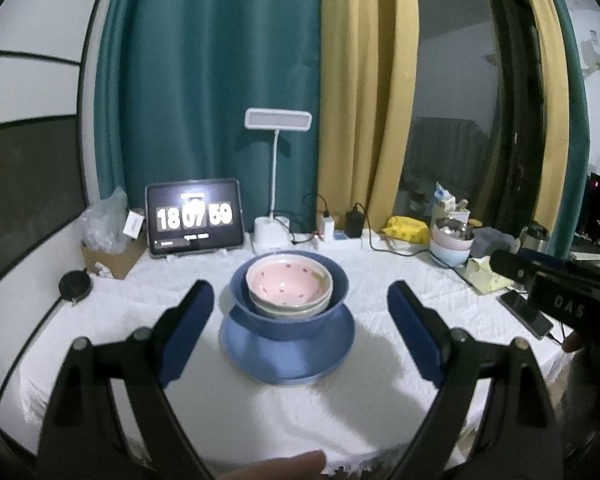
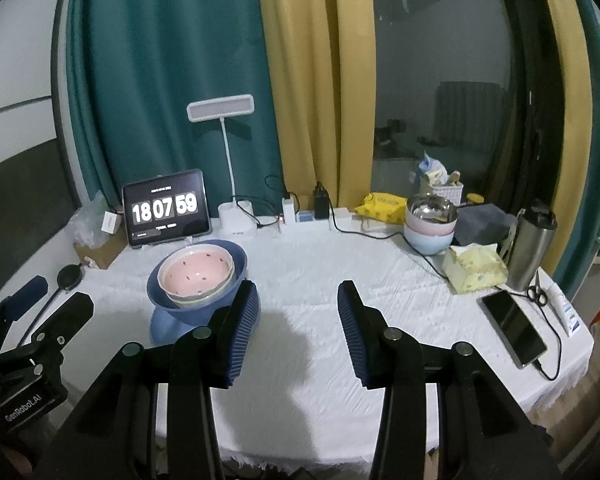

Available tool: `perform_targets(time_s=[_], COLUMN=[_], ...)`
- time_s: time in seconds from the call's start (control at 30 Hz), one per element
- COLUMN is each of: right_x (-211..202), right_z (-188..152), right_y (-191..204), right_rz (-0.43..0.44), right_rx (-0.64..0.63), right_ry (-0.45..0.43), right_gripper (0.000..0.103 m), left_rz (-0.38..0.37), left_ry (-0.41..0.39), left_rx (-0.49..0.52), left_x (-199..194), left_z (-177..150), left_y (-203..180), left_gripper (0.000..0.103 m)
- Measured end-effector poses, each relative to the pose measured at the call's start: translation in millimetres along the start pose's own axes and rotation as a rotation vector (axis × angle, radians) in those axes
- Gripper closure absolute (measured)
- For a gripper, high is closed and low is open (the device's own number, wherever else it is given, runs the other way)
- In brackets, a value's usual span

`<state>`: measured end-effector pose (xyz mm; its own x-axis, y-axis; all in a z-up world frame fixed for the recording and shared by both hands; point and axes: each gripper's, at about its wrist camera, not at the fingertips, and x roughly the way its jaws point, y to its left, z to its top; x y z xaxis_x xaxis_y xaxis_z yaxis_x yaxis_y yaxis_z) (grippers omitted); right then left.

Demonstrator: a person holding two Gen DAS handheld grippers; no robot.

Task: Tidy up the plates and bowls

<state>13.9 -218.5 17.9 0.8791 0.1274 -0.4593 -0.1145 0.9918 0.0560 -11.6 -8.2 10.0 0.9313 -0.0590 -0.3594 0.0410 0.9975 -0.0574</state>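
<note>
Stack sits mid-desk, toward the back: pink bowl [image 1: 288, 282] nested in a paler bowl, both inside the dark blue bowl [image 1: 290, 300], all on the blue plate [image 1: 288, 352]. In my right wrist view the blue bowl looks tipped on the plate, leaning left.

My left gripper [image 1: 300, 316] is lined up on the stack, jaws spread wide, nothing between the pads, well short of the plate. Plate rim falls inside the gap with margin both sides.

My right gripper [image 2: 298, 320] is off to the right of the stack, jaws part open and empty. Its left pad overlaps the plate edge in its own view; can't tell contact, looks like it's just nearer the camera.

Open room: bare white cloth on the desk [image 2: 400, 300] in front of and right of the stack, all the way to the near edge. Near edge is fringed cloth, visible under both grippers.

Clutter at the edges:
- Back: tablet clock [image 2: 167, 208], desk lamp [image 2: 236, 216], chargers and cables.
- Back right: second bowl stack [image 2: 430, 224], steel on top, pink and pale blue under.
- Right edge: tissue pack [image 2: 474, 270], steel tumbler [image 2: 532, 248], scissors [image 2: 538, 296], phone [image 2: 514, 328] with cable running to the desk corner.
- Left edge: black round puck [image 2: 69, 276] with cord, cardboard box [image 1: 114, 258].

The grippers are close together: each shows at the side of the other's view.
</note>
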Motion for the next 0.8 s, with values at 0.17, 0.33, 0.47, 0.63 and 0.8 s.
perform_targets(time_s=[0.17,0.33,0.47,0.63,0.8], right_x=[-8.7,-18.1,-24.8,-34.9,-43.5], right_z=[4.9,11.1,16.8,23.1,26.9], right_y=[2.4,3.8,5.1,6.3,8.7], right_rz=[-0.001,0.001,-0.001,0.002,0.008], right_rx=[-0.007,-0.01,-0.016,-0.021,-0.023], right_ry=[-0.024,-0.049,-0.07,-0.098,-0.12], right_gripper=[0.058,0.058,0.058,0.057,0.05], left_rz=[-0.006,-0.008,-0.01,-0.016,-0.015], left_ry=[-0.038,-0.069,-0.078,-0.114,-0.136], left_rx=[0.017,0.03,0.042,0.042,0.036], left_x=[-11.4,-21.1,-26.0,-36.6,-43.9], left_z=[8.1,17.9,25.0,32.4,40.0], left_y=[-5.0,-7.5,-9.2,-10.0,-10.1], left_gripper=[0.013,0.013,0.013,0.013,0.013])
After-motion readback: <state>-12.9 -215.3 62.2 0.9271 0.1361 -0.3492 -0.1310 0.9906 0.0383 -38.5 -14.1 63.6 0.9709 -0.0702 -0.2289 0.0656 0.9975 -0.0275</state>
